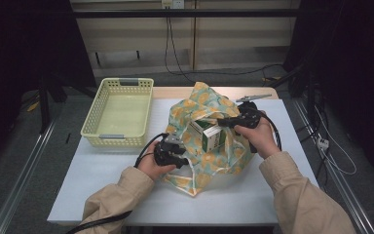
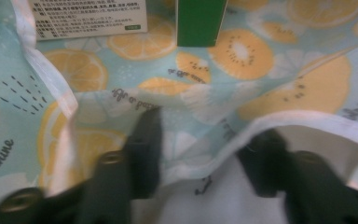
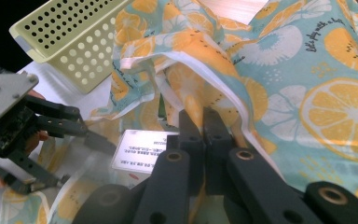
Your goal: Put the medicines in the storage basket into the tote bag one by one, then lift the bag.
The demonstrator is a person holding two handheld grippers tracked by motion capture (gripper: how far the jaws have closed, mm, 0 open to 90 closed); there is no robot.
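Fruit-print cloth bag [image 1: 209, 141], soft and crumpled, is pinched by right gripper [image 3: 204, 122]; left gripper [image 2: 200, 154] straddles its hem, unclamped.

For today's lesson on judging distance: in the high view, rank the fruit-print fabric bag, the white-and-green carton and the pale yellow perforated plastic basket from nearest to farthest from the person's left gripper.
1. Fruit-print fabric bag: at the left gripper, its edge between the jaws.
2. White-and-green carton: inside the bag, to the gripper's right.
3. Pale yellow perforated plastic basket: apart, at the table's far left.

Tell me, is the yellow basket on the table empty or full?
Empty. In the high view, the yellow basket shows its bare bottom, with nothing lying inside; the boxes sit in the fruit-print bag beside it.
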